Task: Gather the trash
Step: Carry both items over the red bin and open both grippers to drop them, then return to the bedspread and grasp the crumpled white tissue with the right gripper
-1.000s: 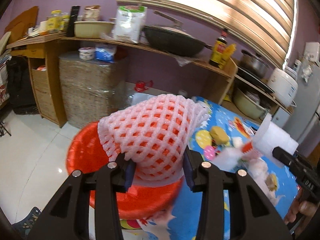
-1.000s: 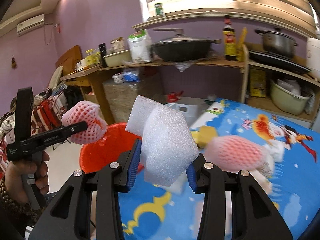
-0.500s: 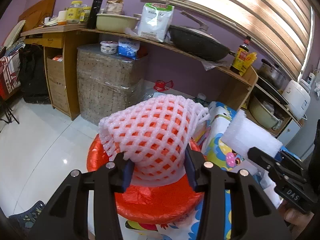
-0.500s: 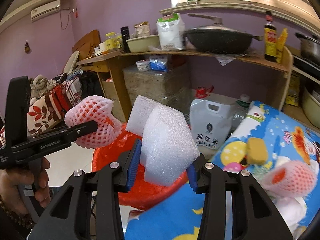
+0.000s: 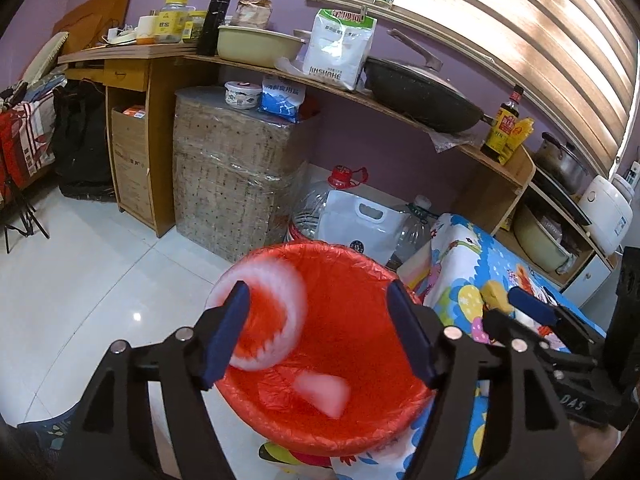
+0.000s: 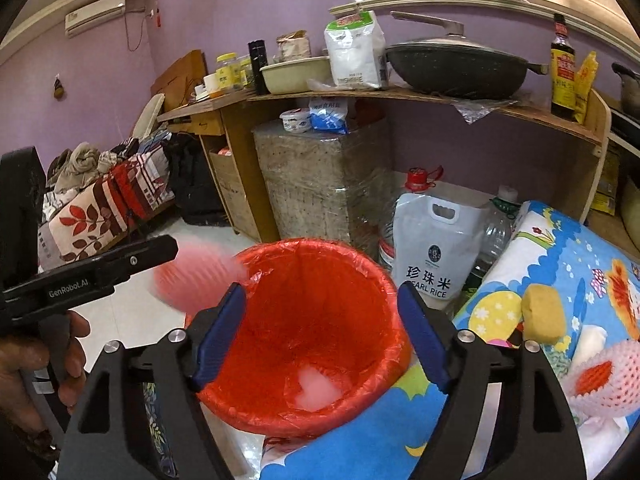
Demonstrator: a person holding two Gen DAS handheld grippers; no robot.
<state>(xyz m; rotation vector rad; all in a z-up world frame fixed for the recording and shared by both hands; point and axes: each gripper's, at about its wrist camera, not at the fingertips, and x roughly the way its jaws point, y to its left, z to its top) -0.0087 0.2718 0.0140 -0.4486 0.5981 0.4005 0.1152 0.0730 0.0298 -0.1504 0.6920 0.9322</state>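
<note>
Since a second ago both pieces have left the fingers: the pink foam net (image 5: 260,320) that your left gripper (image 5: 320,336) held is now a blurred shape falling at the left rim of the red bin (image 5: 360,272), and the white foam block (image 6: 316,392) from your right gripper (image 6: 320,336) lies low inside the bin. Both grippers have also come in from over the tabletop to above the bin.

Left fingers: opening, about half spread; the net is still just beside the left pad, seemingly loose. Right fingers: opening, wide, nothing between them.

Step in hand, as judged: the drop. Hold both grippers over the bin mouth until the net has cleared the left pad. It sits close to the rim and, being light, could catch on the pad or tip outside onto the floor. Open the left fingers fully before you pull away.

More trash remains on the tabletop: another pink foam net (image 6: 600,380) at the right, near side, and a yellow sponge (image 6: 544,312) just beyond it.

Surface: the tabletop is covered with a blue cartoon-print cloth (image 6: 560,248); the bin, lined with a red bag, stands at its left edge on a white tiled floor (image 5: 80,264).

Room: purple walls, a long wooden shelf (image 5: 280,68) with a wok (image 5: 424,92), a basin and bottles; a rice bag (image 6: 432,248) and water jugs stand behind the bin.
</note>
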